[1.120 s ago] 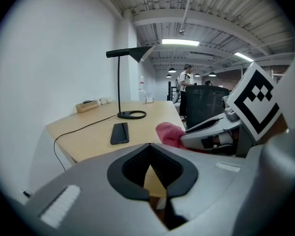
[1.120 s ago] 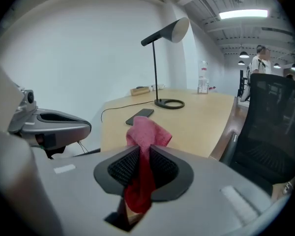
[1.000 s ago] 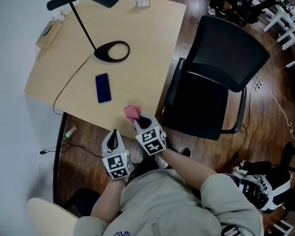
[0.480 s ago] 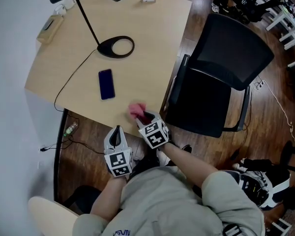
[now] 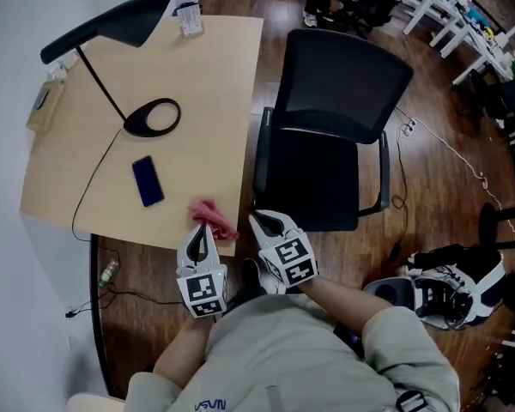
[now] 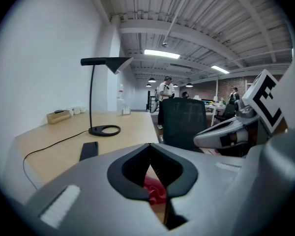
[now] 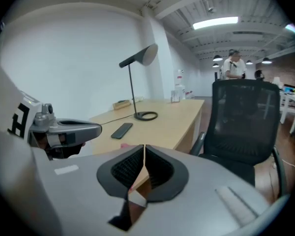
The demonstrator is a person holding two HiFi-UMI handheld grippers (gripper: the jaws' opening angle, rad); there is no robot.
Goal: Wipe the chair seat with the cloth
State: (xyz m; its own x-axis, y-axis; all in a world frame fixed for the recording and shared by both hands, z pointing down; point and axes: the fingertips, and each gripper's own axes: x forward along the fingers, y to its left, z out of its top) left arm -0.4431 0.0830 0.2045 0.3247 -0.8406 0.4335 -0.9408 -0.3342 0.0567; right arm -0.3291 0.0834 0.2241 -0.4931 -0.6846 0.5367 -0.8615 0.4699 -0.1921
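A crumpled pink cloth (image 5: 211,216) lies on the wooden desk (image 5: 202,93) near its front corner; in the left gripper view the cloth (image 6: 155,191) shows beyond the jaws. My left gripper (image 5: 200,229) is shut, its tip just at the cloth's near edge. My right gripper (image 5: 256,220) hangs to the right of the cloth, off the desk corner and in front of the black chair seat (image 5: 313,183). Its jaws have just been closing and stand shut with nothing between them (image 7: 144,149). The chair's mesh back (image 7: 243,117) faces me.
On the desk are a black lamp with a ring base (image 5: 152,117), a dark phone (image 5: 148,181) and a small box (image 5: 45,106). A bottle (image 5: 107,271) and cables lie on the floor under the desk. A bag (image 5: 446,286) sits on the floor at right.
The right gripper has come off the cloth and drawn back to the right, toward the chair. The cloth stays on the desk. The left gripper has risen to the cloth's edge.
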